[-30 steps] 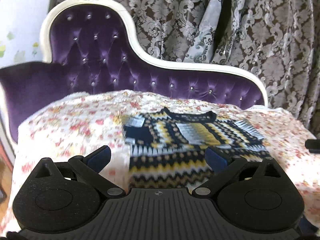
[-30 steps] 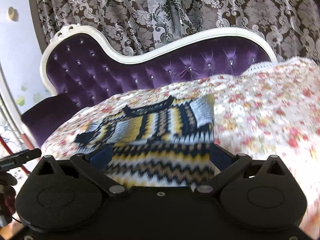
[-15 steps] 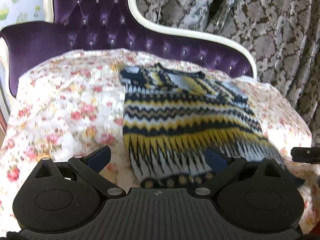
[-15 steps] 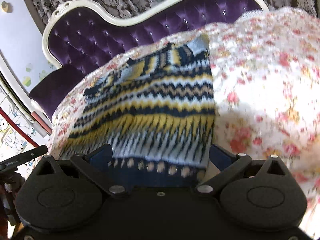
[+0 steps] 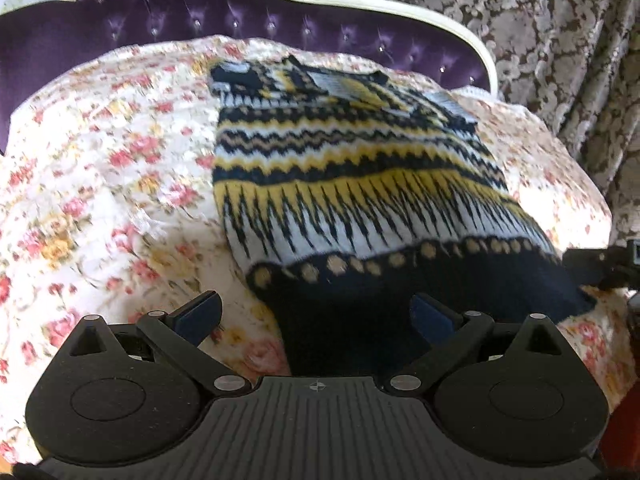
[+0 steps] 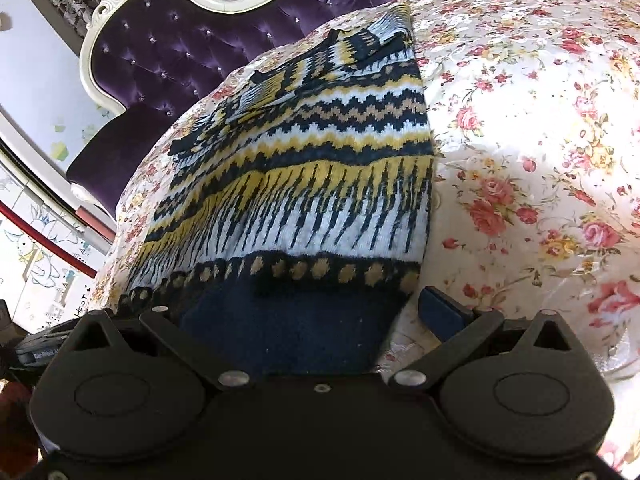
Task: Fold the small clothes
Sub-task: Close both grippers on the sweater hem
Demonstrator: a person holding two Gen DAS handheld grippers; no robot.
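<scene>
A small knitted sweater [image 5: 352, 168] in navy, yellow and white zigzags lies flat on a floral bedspread [image 5: 104, 184], sleeves folded in, navy hem nearest me. My left gripper [image 5: 316, 316] is open, its jaws wide apart over the hem's left corner. The sweater also shows in the right wrist view [image 6: 304, 184]. My right gripper [image 6: 296, 312] is open at the hem's right corner; its left finger is hidden by the cloth, its right finger [image 6: 440, 312] rests on the bedspread [image 6: 540, 140].
A purple tufted headboard [image 5: 168, 24] with a white frame stands behind the bed, with patterned curtains [image 5: 560, 40] beyond. The right gripper's tip [image 5: 600, 264] shows at the left view's right edge. A wall with cartoon stickers [image 6: 36, 248] is at the left.
Both grippers have dropped down and moved in to the sweater's hem, one at each corner. Both stay open.
</scene>
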